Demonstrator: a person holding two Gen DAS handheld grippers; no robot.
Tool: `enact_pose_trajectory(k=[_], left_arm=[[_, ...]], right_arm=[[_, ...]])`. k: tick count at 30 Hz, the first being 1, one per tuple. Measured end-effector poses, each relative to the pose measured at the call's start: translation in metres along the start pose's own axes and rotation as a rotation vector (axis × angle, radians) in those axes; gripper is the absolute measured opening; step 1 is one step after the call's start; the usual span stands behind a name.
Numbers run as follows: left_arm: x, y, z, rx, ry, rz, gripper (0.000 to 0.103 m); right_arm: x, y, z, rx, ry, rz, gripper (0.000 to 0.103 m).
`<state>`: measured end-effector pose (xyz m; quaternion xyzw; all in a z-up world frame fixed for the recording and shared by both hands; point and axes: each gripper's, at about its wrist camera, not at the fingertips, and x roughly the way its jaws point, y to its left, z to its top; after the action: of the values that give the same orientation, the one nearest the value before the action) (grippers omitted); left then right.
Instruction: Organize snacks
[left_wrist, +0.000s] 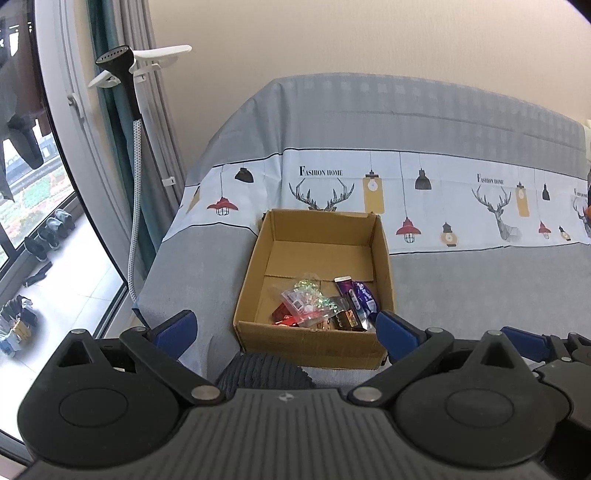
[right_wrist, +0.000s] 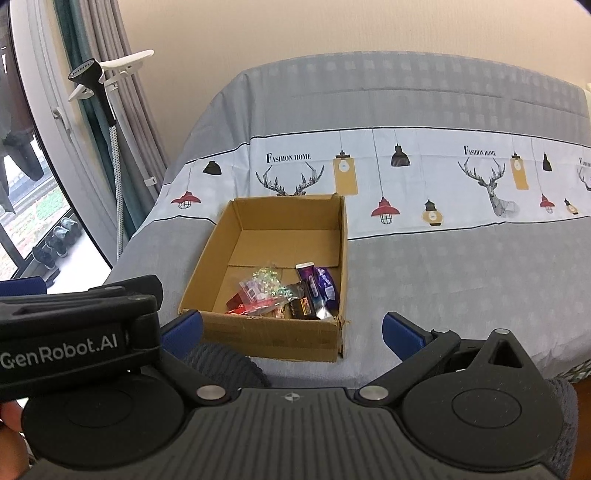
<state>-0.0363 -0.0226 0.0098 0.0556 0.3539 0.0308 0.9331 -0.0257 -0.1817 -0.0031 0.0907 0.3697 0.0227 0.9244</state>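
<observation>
An open cardboard box (left_wrist: 258, 258) (right_wrist: 210, 258) stands on the grey bed cover. Inside, at its near side, lie several snack packets: a clear packet with shiny candies (left_wrist: 304, 297) (right_wrist: 264, 282), a purple wrapper (left_wrist: 360, 297) (right_wrist: 321, 284), a red one (left_wrist: 282, 315) (right_wrist: 238, 304) and a dark brown one (left_wrist: 347, 319) (right_wrist: 301, 308). My left gripper (left_wrist: 286, 330) is open and empty, held back just in front of the box. My right gripper (right_wrist: 291, 332) is open and empty, in front of the box's near right corner. The left gripper's body (right_wrist: 74, 332) shows at the left of the right wrist view.
The bed cover (left_wrist: 480, 288) (right_wrist: 461, 277) has a white printed band with deer and lamps. A garment steamer on a stand (left_wrist: 129, 74) (right_wrist: 94, 81) and curtains stand left of the bed. Shoes (left_wrist: 51, 229) lie by the window. A dark knitted cloth (left_wrist: 264, 371) (right_wrist: 221, 363) lies under the grippers.
</observation>
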Motion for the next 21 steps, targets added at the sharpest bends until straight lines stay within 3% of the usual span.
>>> enact_pose_trajectory(k=[21], left_arm=[[0.0020,-0.0033,-0.0011,0.005,0.014,0.009,0.103]], right_arm=[[0.0027,-0.0021,-0.0010,0.016,0.019,0.006,0.102]])
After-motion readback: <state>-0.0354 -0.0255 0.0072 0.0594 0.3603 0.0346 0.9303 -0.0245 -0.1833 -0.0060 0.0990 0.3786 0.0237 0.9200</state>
